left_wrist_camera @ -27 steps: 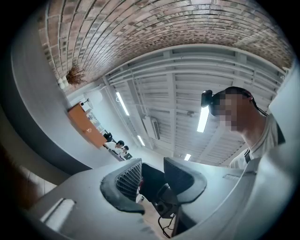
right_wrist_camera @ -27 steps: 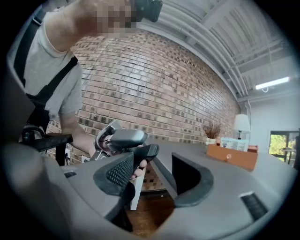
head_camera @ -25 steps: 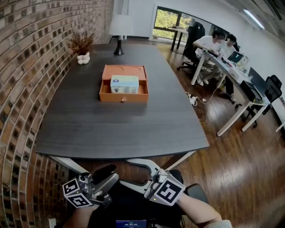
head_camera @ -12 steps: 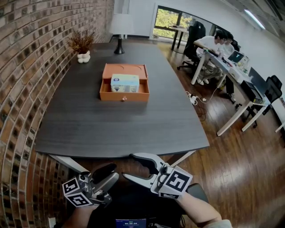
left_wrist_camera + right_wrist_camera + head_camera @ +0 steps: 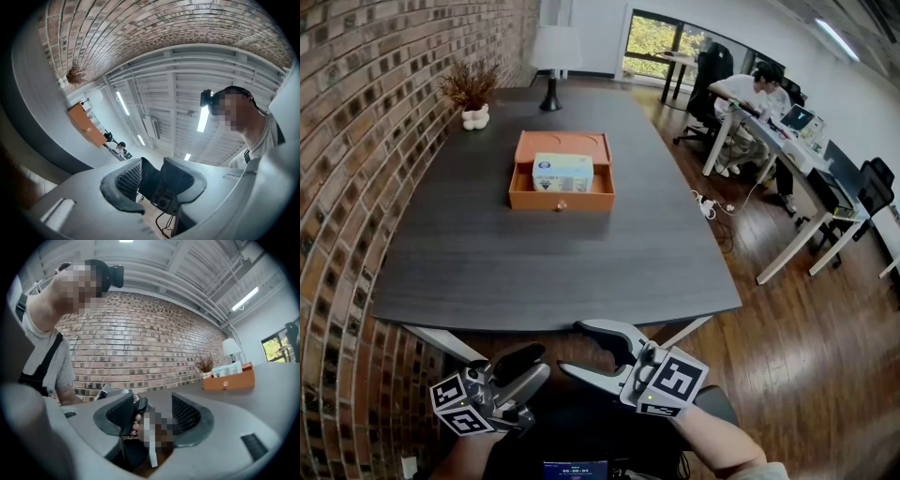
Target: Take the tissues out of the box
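- The tissue pack sat inside the open orange box, out in the middle of the dark table. That put it well ahead of both sets of fingers, with a long bare stretch of tabletop in between.
- Nothing was touching the pack or the box.
- The right gripper was held low, just short of the table's near edge. Its fingers were spread wide with nothing gripped. In the right gripper view, the box and the pack showed far off, above and to the right of the fingers. Only a bit of the person's hand sat behind the gap.
- The left gripper was just beside the right one, a bit lower and closer to the body. Its fingers were drawn in tight on nothing, pointing up at the ceiling in its own view.
- Way beyond the box from the fingers: a lamp and a vase of dried plants, with the brick wall running down the left.
- Off to the right of the fingers, people sat at desks.
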Motion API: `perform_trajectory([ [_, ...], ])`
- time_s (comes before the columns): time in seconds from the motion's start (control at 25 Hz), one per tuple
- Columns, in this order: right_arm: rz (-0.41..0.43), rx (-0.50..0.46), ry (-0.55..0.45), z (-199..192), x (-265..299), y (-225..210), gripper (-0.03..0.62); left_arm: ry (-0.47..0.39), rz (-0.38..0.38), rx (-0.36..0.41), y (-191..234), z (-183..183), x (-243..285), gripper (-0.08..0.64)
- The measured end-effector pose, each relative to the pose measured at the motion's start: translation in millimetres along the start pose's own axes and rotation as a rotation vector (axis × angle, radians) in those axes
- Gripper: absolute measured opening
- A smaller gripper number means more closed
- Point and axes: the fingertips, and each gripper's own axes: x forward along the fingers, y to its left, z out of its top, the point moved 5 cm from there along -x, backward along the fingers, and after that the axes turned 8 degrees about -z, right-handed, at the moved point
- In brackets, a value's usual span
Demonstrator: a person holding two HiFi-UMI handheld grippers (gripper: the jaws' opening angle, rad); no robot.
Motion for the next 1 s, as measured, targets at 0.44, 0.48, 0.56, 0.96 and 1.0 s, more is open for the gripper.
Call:
perform_trajectory([
  [0.44,0.004,0.0,0.007,-1.0,0.8,0.6,0.255,0.004,-0.001,-0.001,0.0,-0.2,0.0,0.133],
  [0.48,0.006,0.0,0.009,-1.4,1.0,0.8,0.255,0.004,-0.001,-0.001,0.1,-0.2,0.0,0.133],
  [0.56,0.011,0.0,0.013,-2.1,1.6,1.7,0.255,0.005,-0.001,-0.001,0.3,-0.3,-0.3,0.133],
  [0.96,0.028,-0.018,0.048,-6.6,4.3,5.8,0.255,0.01,0.0,-0.007,0.6,-1.7,0.4,0.133],
  [1.0,0.028,-0.017,0.049,-6.7,4.0,5.6,0.255,0.01,0.001,-0.007,0.6,-1.8,0.5,0.133],
])
